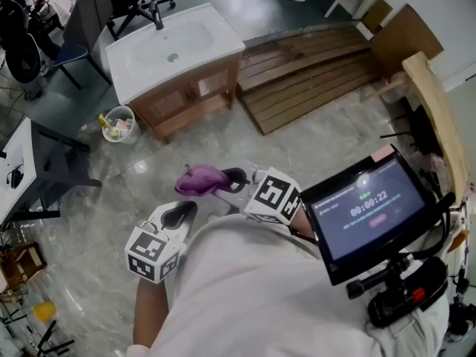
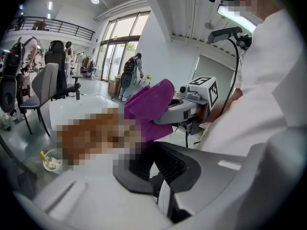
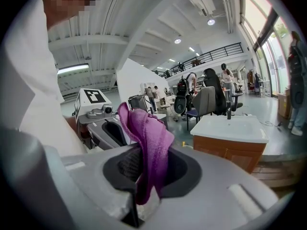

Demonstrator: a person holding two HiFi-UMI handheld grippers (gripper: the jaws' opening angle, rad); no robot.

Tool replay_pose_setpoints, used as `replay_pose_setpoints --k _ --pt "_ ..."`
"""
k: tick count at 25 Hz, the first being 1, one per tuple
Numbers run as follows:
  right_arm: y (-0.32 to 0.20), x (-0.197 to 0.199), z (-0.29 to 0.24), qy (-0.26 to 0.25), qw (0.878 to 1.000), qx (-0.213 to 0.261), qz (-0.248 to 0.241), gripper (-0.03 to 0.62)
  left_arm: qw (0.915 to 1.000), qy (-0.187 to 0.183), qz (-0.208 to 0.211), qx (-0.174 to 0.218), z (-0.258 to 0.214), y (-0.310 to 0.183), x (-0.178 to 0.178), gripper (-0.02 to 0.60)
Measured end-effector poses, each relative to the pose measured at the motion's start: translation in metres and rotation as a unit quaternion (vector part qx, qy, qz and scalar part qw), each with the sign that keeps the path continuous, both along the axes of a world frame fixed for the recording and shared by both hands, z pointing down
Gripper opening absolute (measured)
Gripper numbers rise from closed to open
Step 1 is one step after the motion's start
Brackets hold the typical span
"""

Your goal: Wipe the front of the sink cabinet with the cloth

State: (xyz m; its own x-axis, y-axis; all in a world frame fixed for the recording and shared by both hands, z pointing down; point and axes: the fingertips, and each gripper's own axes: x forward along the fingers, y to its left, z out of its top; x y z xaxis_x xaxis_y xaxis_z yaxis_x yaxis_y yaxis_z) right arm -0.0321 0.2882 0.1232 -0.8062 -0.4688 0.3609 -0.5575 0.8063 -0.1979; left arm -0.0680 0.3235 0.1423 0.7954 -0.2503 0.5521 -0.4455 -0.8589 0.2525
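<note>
The sink cabinet (image 1: 190, 95) is brown wood with a white basin top (image 1: 175, 43). It stands at the upper left of the head view, about a metre beyond both grippers, and appears as the cabinet (image 3: 235, 150) at the right of the right gripper view. My right gripper (image 1: 227, 181) is shut on a purple cloth (image 1: 199, 179), which sticks up from between its jaws as a folded cloth (image 3: 148, 143). My left gripper (image 1: 177, 216) hangs just below and left of it, shut with nothing in it. The left gripper (image 2: 144, 169) faces the cloth (image 2: 151, 104).
A small bin (image 1: 119, 123) with rubbish stands on the marble floor left of the cabinet. A slatted wooden platform (image 1: 312, 73) lies to its right. Office chairs (image 1: 134, 2) stand behind it, a white table (image 1: 18, 166) at the left. A timer screen (image 1: 368, 207) is on my chest.
</note>
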Motion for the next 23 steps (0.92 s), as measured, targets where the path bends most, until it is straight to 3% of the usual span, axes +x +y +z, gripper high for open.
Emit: replay_pose_setpoints --k 9,15,23 --pt "-0.003 0.002 0.002 0.005 1.0 0.02 0.001 0.08 1.0 0.002 0.009 0.0 0.009 -0.007 0.006 0.008" --pt "0.021 -0.005 -0.016 0.007 1.0 0.03 -0.004 0.08 0.9999 0.003 0.013 0.006 -0.003 0.016 0.005 0.008" --pt "0.001 -0.009 -0.004 0.007 0.999 0.035 -0.019 0.08 1.0 -0.002 0.002 0.0 0.016 -0.005 0.003 0.008"
